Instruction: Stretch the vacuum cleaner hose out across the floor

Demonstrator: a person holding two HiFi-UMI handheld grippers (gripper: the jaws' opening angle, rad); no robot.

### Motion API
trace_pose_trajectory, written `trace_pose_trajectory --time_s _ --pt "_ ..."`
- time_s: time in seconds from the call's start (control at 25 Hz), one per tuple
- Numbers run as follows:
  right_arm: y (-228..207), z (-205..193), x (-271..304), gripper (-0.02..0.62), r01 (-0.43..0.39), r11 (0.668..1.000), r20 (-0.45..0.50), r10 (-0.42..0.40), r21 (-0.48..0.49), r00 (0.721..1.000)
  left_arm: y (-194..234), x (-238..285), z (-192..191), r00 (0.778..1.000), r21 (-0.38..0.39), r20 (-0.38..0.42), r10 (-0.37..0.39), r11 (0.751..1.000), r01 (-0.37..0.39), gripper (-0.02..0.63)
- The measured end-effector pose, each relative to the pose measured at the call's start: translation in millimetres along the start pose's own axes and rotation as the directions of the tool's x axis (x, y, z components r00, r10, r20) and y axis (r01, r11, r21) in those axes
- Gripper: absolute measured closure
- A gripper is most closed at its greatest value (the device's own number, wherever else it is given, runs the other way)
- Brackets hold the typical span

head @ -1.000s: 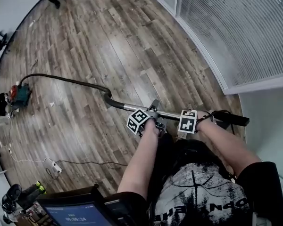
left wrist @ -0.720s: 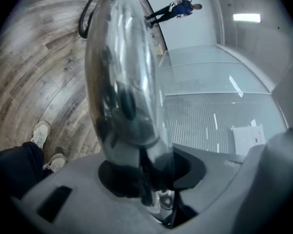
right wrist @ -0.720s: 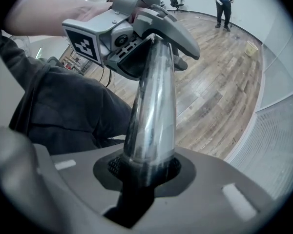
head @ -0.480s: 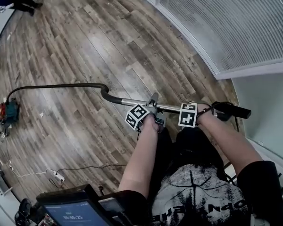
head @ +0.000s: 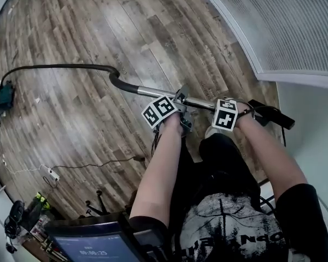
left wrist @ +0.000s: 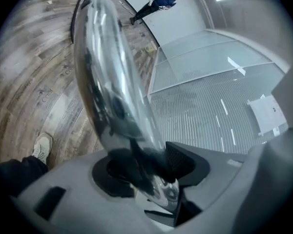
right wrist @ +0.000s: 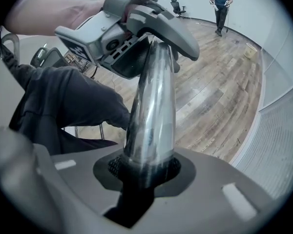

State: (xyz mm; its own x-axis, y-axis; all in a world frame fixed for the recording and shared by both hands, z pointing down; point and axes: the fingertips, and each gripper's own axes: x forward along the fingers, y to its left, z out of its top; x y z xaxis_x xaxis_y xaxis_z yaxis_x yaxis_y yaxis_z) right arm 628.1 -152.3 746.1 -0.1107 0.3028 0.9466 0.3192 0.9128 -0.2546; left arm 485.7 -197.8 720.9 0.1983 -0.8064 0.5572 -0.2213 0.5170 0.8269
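Observation:
A black vacuum hose (head: 54, 67) runs across the wood floor from the red and teal vacuum body (head: 1, 97) to a curved handle. From there a shiny metal tube (head: 153, 91) leads to the black floor nozzle (head: 273, 116). My left gripper (head: 180, 113) is around the tube's middle. Its jaws are opening, and the tube (left wrist: 107, 82) lies between them (left wrist: 146, 174) without being pressed. My right gripper (head: 241, 111) is shut on the tube (right wrist: 154, 106) near the nozzle end, with the pads (right wrist: 144, 172) clamped tight. The left gripper (right wrist: 151, 30) shows farther up the tube.
A ribbed glass partition (head: 295, 26) runs along the right. A white power strip (head: 49, 173) with its cord lies on the floor at the lower left. A screen (head: 93, 244) is at the bottom edge. A person (right wrist: 220, 4) stands far across the room.
The hose has pulled straighter between the vacuum body and the handle. The tube and both grippers have shifted a little to the right and away.

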Motion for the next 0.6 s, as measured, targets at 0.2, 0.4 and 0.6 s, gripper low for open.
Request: trace_pose_trajectory --time_s 0.2,0.4,0.6 --pt "-31 -23 52 0.491 0.001 0.999 0.006 -0.001 0.047 1.000 33 19 -31 0.995 0.055 -0.095 -0.008 0.998 0.013 0.382" --pt "-66 -51 110 0.491 0.033 0.996 -0.011 -0.032 0.089 0.999 75 26 -29 0.989 0.383 -0.086 0.124 0.920 -0.082 0.585" --pt "-113 -88 191 0.489 0.079 0.994 0.000 -0.079 0.069 0.997 85 67 -11 0.998 0.610 -0.049 0.046 0.793 -0.007 0.606"
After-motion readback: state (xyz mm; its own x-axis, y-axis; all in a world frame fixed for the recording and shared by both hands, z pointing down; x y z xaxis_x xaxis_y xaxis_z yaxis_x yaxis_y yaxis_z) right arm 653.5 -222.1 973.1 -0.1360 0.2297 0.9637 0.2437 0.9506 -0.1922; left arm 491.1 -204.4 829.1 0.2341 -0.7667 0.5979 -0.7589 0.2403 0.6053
